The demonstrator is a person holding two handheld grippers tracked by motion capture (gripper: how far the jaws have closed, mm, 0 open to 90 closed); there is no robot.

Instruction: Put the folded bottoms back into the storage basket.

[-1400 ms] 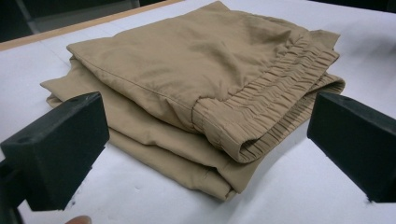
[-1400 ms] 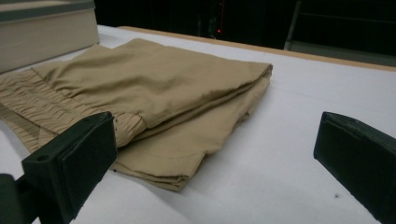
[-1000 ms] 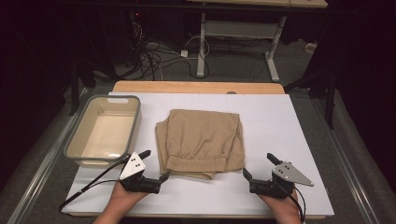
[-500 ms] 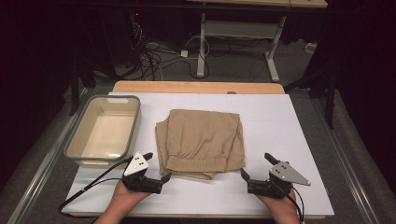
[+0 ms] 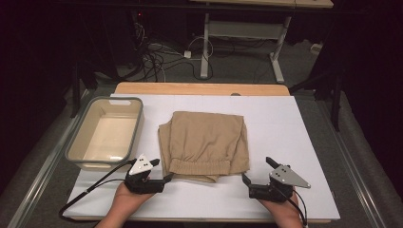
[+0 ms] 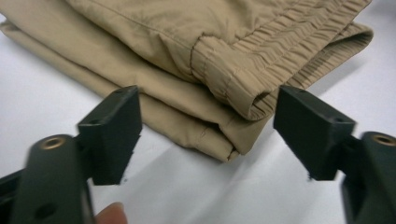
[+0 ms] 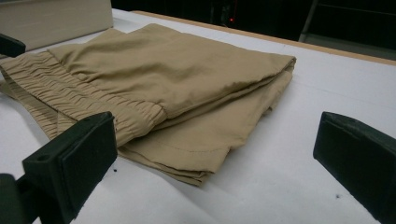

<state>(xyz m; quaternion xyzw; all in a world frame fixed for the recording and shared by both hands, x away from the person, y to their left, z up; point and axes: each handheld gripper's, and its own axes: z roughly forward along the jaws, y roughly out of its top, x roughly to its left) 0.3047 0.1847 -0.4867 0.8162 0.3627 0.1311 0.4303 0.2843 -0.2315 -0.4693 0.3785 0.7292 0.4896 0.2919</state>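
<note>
Folded tan trousers (image 5: 204, 142) lie mid-frame on the white table (image 5: 294, 142), left tongs (image 5: 161, 172) and right tongs (image 5: 256, 175) both spread open near the lower corners, empty; likely pre-grasp, each needing to close on a corner.

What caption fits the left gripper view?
Open black fingers frame the elastic waistband corner of folded tan pants.

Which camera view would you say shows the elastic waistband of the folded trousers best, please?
The left gripper view: the elastic waistband sits close, gathers sharp. The right gripper view shows it obliquely, at the left; the high view shows a small strip.
</note>
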